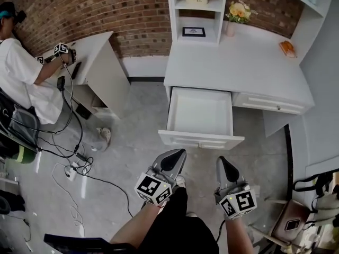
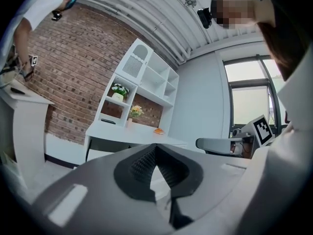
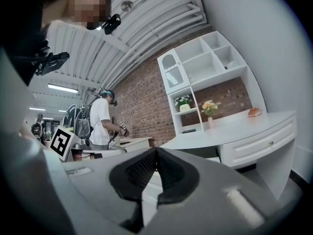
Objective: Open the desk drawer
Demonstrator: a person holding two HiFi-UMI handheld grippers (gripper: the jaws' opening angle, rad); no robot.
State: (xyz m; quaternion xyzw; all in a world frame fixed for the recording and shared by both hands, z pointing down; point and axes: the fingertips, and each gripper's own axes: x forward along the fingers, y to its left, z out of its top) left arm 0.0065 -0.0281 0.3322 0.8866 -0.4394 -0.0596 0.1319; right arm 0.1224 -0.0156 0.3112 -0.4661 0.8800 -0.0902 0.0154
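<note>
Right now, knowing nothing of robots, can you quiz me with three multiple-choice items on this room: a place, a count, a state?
1. Where does the vase of flowers stand? A. in the drawer B. on the white desk, by the brick wall C. on the floor
2. How many desk drawers are pulled out? A. none B. one C. two
3. The left hand-held gripper and right hand-held gripper are: A. shut, empty B. wide open C. clamped on a handle
Answers: 1 B, the vase sits at the desktop's back; 2 B, the left drawer stands open, the right drawer is shut; 3 A, each gripper's jaws meet with nothing between.
</note>
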